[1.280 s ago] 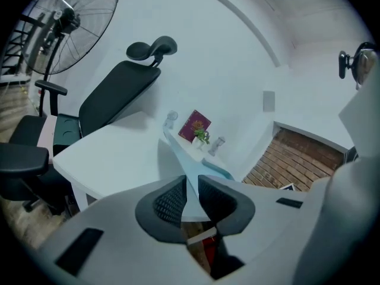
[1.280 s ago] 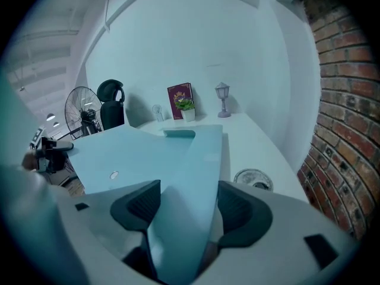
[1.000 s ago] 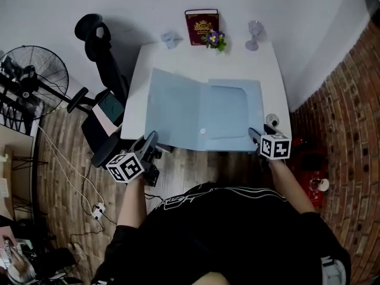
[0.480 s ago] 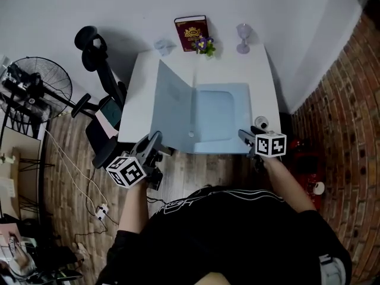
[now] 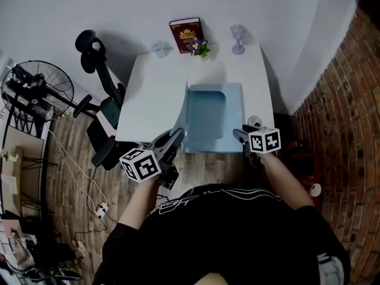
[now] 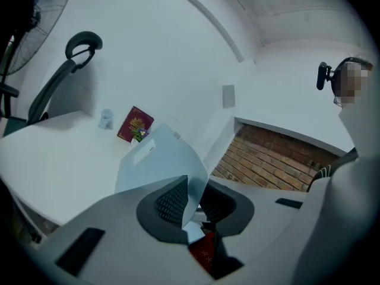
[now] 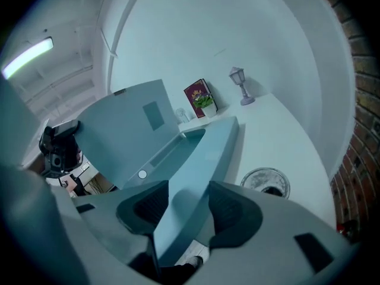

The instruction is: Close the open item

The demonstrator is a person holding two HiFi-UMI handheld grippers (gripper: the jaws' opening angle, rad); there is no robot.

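A light blue folder lies open on the white table (image 5: pixel 148 94), its base (image 5: pixel 208 114) flat. Its cover (image 5: pixel 183 108) stands nearly upright above the spine. My left gripper (image 5: pixel 178 136) is shut on the cover's front corner; in the left gripper view the thin cover (image 6: pixel 160 159) runs between the pads of that gripper (image 6: pixel 193 203). My right gripper (image 5: pixel 237 134) sits at the base's front right corner. Its jaws have just been closing, and the base's edge (image 7: pixel 202 159) now fills the space between that gripper's (image 7: pixel 184 206) pads. The raised cover (image 7: pixel 130 123) rises to the left.
At the table's far edge stand a red book (image 5: pixel 186 28), a small flower pot (image 5: pixel 199 46), a stemmed glass (image 5: pixel 237 37) and a small clear cup (image 5: pixel 158 49). A round dish (image 5: pixel 254 122) lies right of the folder. An office chair (image 5: pixel 98 58) and fan (image 5: pixel 35 91) stand left, a brick wall (image 5: pixel 350 100) right.
The left gripper has swung right and upward with the cover, which went from lying flat to standing nearly upright. The right gripper stayed at the front right corner.
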